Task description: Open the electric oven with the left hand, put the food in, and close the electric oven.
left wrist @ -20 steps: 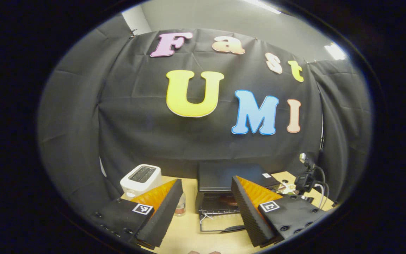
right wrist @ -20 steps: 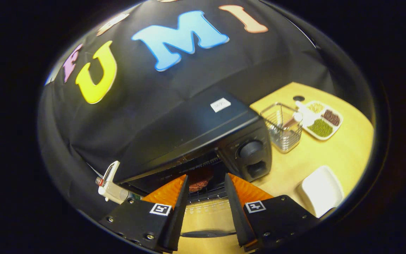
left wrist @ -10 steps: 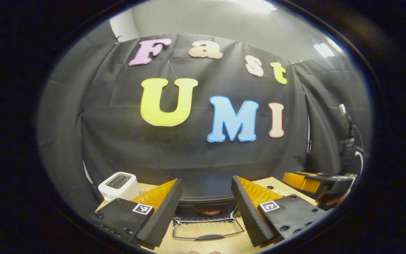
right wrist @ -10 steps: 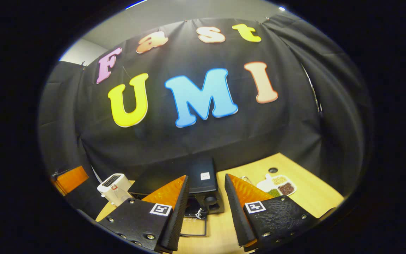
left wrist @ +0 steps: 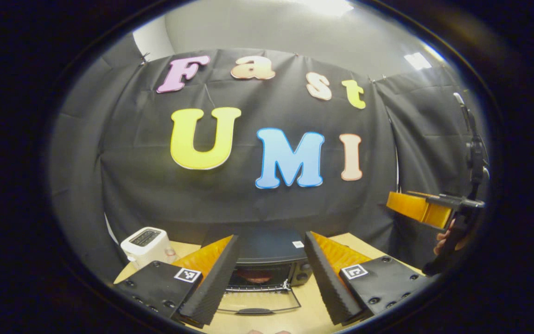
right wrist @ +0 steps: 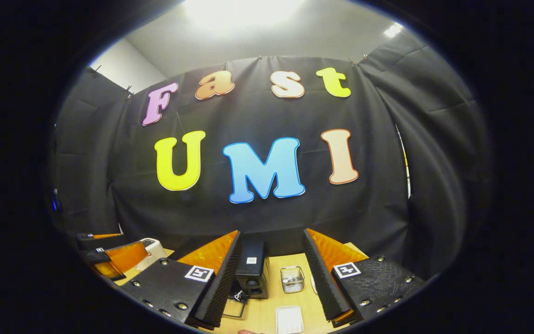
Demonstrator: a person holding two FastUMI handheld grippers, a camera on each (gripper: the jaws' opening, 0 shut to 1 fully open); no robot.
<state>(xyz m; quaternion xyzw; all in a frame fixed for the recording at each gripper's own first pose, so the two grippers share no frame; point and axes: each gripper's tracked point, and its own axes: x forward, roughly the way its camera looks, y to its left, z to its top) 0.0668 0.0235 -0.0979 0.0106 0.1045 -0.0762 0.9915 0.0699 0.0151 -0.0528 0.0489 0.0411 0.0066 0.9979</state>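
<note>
Grippers first: I see my left gripper (left wrist: 267,273) spread wide, holding nothing, and my right gripper (right wrist: 269,278) likewise. Beyond them on the table (left wrist: 313,304), the electric oven (left wrist: 267,260) stands open, door (left wrist: 257,304) down, food (left wrist: 254,276) inside.

oven (left wrist: 267,260): food inside too small to tell | white toaster (right wrist: 153,248): half-hidden (by left gripper (right wrist: 109,257))
</note>
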